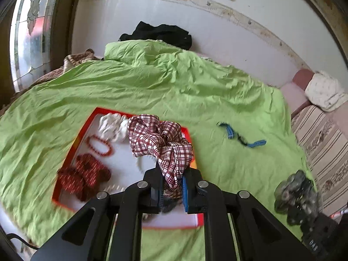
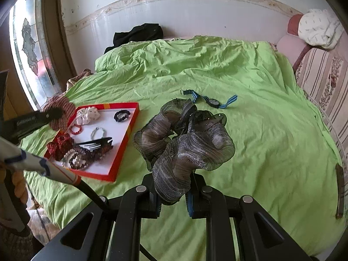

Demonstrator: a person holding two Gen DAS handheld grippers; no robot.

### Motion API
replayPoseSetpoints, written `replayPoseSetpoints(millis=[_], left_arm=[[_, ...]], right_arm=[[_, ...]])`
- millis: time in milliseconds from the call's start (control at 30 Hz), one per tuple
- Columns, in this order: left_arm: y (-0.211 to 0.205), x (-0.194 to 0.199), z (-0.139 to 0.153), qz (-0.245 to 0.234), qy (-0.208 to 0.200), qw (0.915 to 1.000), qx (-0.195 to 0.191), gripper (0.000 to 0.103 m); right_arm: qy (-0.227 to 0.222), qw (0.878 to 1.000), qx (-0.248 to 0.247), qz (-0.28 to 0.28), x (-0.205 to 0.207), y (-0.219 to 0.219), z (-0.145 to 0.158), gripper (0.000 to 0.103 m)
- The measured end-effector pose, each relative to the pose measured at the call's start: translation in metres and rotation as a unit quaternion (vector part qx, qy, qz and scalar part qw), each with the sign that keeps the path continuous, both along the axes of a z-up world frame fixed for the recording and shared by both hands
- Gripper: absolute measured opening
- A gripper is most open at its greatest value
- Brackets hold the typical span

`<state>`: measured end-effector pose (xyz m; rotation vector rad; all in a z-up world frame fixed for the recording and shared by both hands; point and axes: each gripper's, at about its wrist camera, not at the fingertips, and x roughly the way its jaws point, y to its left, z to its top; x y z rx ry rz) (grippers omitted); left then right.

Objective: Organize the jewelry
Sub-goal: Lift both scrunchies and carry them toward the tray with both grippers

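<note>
Left claw (image 1: 171, 187) is clamping plaid scrunchie (image 1: 161, 139) above the red tray (image 1: 74, 143); right claw (image 2: 174, 198) is gripping grey scrunchie (image 2: 184, 143) right of tray. Next: lowering, releasing plaid one inside tray.

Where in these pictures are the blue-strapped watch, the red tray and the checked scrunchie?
watch (image 2: 212, 101), right wrist view, on its dark face.
red tray (image 2: 127, 130), right wrist view, on its right rim.
checked scrunchie (image 1: 156, 137), left wrist view, on the gathered fabric above the left gripper (image 1: 171, 190).
</note>
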<state>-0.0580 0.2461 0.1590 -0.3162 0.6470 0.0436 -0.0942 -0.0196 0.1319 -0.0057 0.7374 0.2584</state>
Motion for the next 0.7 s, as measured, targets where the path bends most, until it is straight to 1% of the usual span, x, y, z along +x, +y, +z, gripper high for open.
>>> replayPoseSetpoints(millis=[133,267,400,567,700], left_arm=[[0.001,0.022,0.003,-0.006,-0.007,1.0,-0.002,0.013],[0.011,0.029,0.0,0.001,-0.015,0.9999,0.004,0.013],[0.026,0.031,-0.012,0.009,-0.003,0.9999,0.009,0.013],[0.035,0.028,-0.019,0.028,-0.001,0.9986,0.045,0.013],[0.042,0.025,-0.021,0.033,-0.003,0.9981,0.051,0.013]], right_arm=[[0.0,1.0,-0.01,0.0,0.011,0.012,0.003,0.019],[0.003,1.0,-0.016,0.006,0.018,0.025,0.001,0.019],[0.004,1.0,-0.02,0.014,0.024,0.042,-0.001,0.019],[0.005,0.999,-0.024,0.024,0.031,0.064,-0.003,0.019],[0.006,0.999,-0.03,0.03,0.035,0.08,-0.003,0.019]])
